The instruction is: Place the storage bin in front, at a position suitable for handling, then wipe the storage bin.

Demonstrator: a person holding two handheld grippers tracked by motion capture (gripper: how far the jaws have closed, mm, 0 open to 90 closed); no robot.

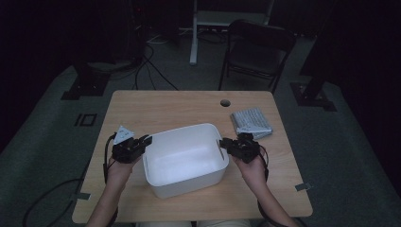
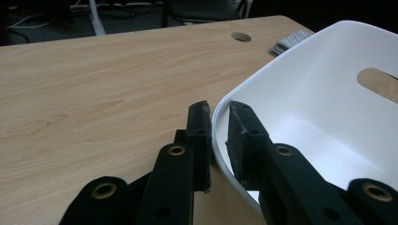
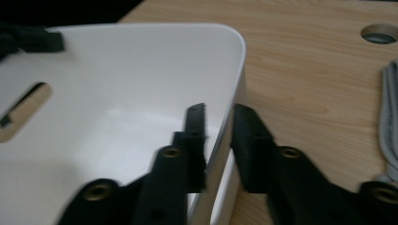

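Gripping the left rim of the white tub (image 2: 300, 108) with the left gripper (image 2: 217, 123), jaws narrow and pressing the thin wall from both sides, one pad outside, one inside. Straddling the tub's opposite rim with the right gripper (image 3: 219, 119), one jaw inside the wall, one outside, a slight gap showing on both sides of the plastic, pads not pressing. Sitting near the front middle of the wooden table (image 1: 156, 106), the tub (image 1: 184, 158) resting upright between both hands, a slot handle showing in each end wall. Lying well apart, a folded grey cloth (image 1: 251, 123) beyond the right gripper (image 1: 225, 143), near a round cable hole (image 1: 225, 102). Standing behind the table, a dark folding chair (image 1: 257, 49).
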